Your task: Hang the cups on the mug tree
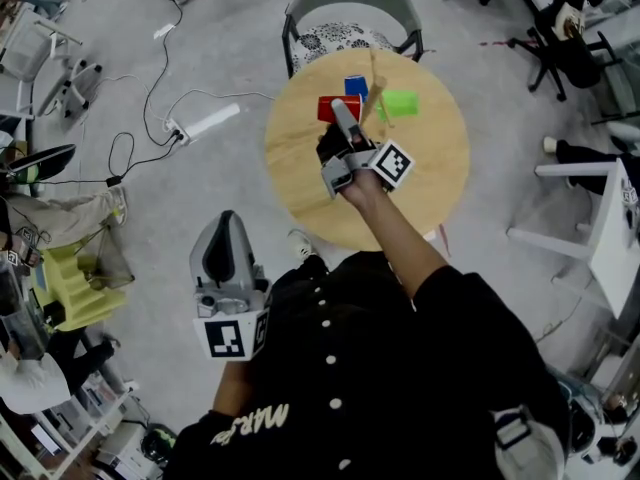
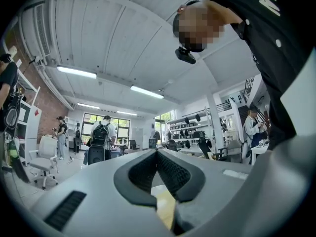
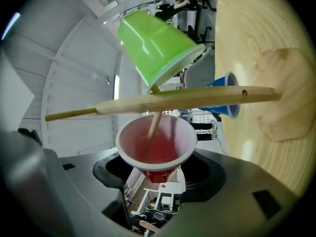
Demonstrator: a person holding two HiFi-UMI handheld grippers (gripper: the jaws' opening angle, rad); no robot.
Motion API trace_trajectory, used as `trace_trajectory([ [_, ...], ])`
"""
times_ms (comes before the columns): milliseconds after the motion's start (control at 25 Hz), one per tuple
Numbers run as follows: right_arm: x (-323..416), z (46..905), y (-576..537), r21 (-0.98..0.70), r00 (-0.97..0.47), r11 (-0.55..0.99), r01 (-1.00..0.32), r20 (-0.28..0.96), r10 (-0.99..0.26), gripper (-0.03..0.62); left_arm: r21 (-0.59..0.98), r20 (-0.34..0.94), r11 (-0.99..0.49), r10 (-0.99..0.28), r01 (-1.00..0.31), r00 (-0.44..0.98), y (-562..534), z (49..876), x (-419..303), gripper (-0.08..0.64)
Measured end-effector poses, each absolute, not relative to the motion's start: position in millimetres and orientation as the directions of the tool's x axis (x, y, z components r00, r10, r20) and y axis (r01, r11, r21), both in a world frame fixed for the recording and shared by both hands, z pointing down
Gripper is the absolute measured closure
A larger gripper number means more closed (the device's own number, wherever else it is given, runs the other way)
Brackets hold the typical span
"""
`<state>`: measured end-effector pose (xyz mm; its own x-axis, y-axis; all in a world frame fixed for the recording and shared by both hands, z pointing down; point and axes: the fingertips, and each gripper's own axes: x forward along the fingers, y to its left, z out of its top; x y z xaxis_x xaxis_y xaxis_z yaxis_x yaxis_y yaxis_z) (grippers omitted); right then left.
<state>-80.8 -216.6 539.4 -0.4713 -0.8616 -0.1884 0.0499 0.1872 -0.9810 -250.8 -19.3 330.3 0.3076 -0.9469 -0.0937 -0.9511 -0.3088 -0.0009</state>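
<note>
Right gripper (image 3: pixel 160 177) clamps the red cup (image 3: pixel 155 142), its mouth over a peg (image 3: pixel 154 124) of the mug tree (image 3: pixel 187 98), ready for hanging; left gripper (image 2: pixel 158 154) rests aside, jaws together.

Round wooden table (image 1: pixel 300 168) bears the mug tree (image 3: pixel 207 98)

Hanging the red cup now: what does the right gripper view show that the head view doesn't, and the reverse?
Right gripper view only: a peg of the mug tree reaches inside the red cup; the green cup hangs on another peg. Head view only: the whole round table, and the left gripper held low, away from it. Both: the red cup in the right gripper, the green cup, the blue cup.
</note>
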Motion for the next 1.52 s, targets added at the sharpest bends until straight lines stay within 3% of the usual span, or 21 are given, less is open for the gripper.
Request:
trace_trajectory([
  [400, -72.2, 550.3, -213.1, -0.947, -0.423, 0.117, 0.299, -0.242, -0.873, 0.310, 0.003, -0.089, -0.301, -0.950, -0.954, 0.300, -14.2, 328.5, -242.3, 0.566],
  [800, -68.8, 560.3, -203.5, -0.961, -0.457, 0.090, 0.260, -0.205, -0.865, 0.233, -0.026, -0.104, -0.321, -0.941, -0.947, 0.322, -11.1, 325.7, -233.1, 0.566],
  [920, -65.1, 564.3, -194.7, -0.987, -0.513, 0.087, 0.132, -0.143, -0.846, 0.233, -0.009, -0.117, -0.331, -0.937, -0.944, 0.330, -13.3, 320.5, -224.4, 0.566],
  [1160, -48.0, 574.7, -152.7, -0.930, -0.624, 0.107, -0.353, 0.148, -0.768, 0.248, 0.018, -0.134, -0.383, -0.916, -0.924, 0.377, -21.3, 313.5, -193.2, 0.565],
  [1320, 4.0, 570.0, -140.5, -0.677, -0.537, 0.226, -0.700, 0.291, -0.792, 0.381, 0.037, -0.167, -0.421, -0.897, -0.906, 0.410, -30.1, 310.1, -167.9, 0.565],
  [1400, 32.3, 559.3, -135.1, -0.592, -0.467, 0.211, -0.778, 0.319, -0.825, 0.493, 0.034, -0.160, -0.429, -0.894, -0.903, 0.419, -34.8, 310.4, -156.9, 0.566],
  [1520, 65.8, 529.8, -127.5, -0.473, -0.396, 0.223, -0.853, 0.306, -0.866, 0.590, 0.044, -0.155, -0.442, -0.889, -0.896, 0.431, -43.1, 309.6, -141.5, 0.566],
])
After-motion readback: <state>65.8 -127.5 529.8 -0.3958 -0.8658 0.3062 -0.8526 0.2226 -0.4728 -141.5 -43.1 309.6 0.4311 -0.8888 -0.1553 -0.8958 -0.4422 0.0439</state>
